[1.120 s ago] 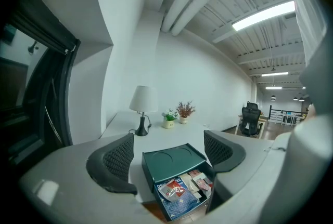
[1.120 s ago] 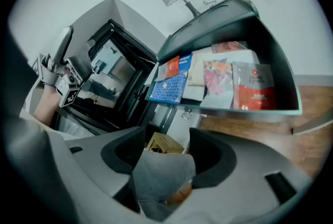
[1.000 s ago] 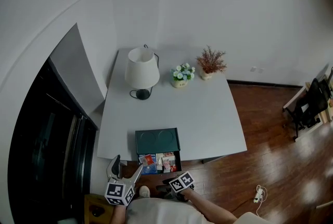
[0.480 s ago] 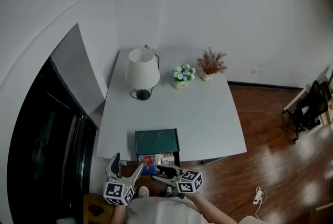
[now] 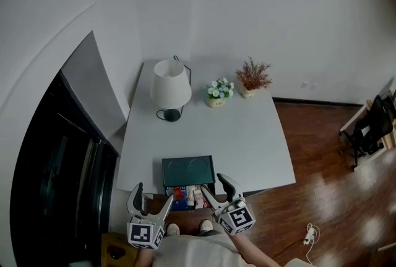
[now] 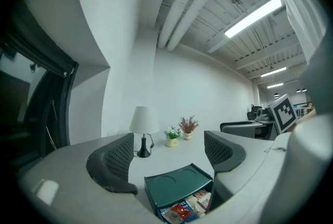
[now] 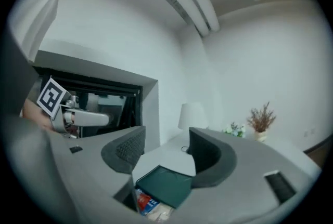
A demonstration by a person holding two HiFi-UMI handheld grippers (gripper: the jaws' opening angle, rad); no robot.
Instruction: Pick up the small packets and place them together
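Note:
Several small packets [image 5: 187, 196] lie in the pulled-out drawer of a dark green box [image 5: 187, 171] at the white table's near edge. My left gripper [image 5: 151, 201] hovers just left of the drawer, open and holding nothing. To the drawer's right is my right gripper [image 5: 216, 190], also open and empty. In the left gripper view the box [image 6: 174, 186] and its red and blue packets [image 6: 182, 211] show below my left gripper [image 6: 166, 158]. The right gripper view has the box [image 7: 167, 186] and packets [image 7: 147, 204] beneath my right gripper [image 7: 164, 150].
On the white table [image 5: 247, 135] stand a lamp [image 5: 169, 89], a small flower pot [image 5: 216, 91] and a vase of dried plants [image 5: 252, 77] at the far side. A dark opening [image 5: 55, 166] lies left. Wooden floor [image 5: 322, 197] and furniture [image 5: 371, 126] lie to the right.
My right gripper has risen from below the table edge, rolled over, and now points its jaws over the drawer's right side. My left gripper rose slightly.

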